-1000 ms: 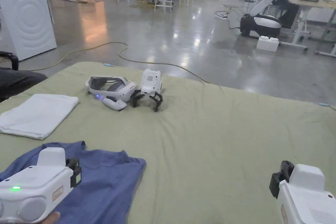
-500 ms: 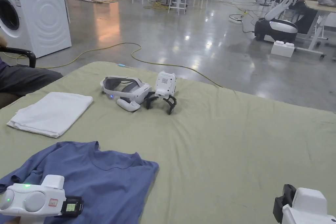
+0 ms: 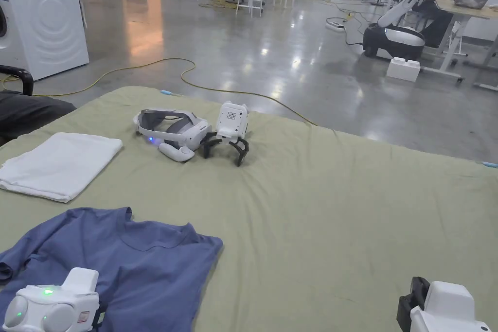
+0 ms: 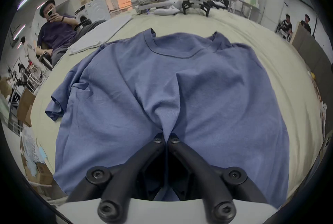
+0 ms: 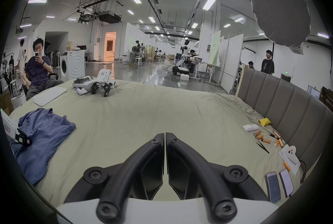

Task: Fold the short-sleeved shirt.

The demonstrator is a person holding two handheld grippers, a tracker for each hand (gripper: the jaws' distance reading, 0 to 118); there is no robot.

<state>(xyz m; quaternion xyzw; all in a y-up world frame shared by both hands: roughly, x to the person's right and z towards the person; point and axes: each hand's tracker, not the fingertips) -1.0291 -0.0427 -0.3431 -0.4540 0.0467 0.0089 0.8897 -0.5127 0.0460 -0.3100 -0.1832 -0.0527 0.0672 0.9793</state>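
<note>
Okay, my left gripper (image 4: pixel 166 139) is clamped on a pinched ridge of the blue shirt (image 4: pixel 180 87), soft creased knit, ribbed round collar facing away, one short sleeve bunched at the left. It lies on the near left part of the matte green bed sheet (image 3: pixel 316 211). My right gripper (image 5: pixel 165 135) has its curved black jaws pressed together on nothing, hovering over bare sheet. Beyond the shirt: a flat folded white towel (image 3: pixel 58 165), a glossy white headset (image 3: pixel 170 129), a spare gripper (image 3: pixel 228 131).

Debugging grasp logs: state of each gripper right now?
Left gripper: shut, pinching a ridge of the blue short-sleeved cotton shirt.
Right gripper: shut, holding nothing, over the green bed sheet.
</note>
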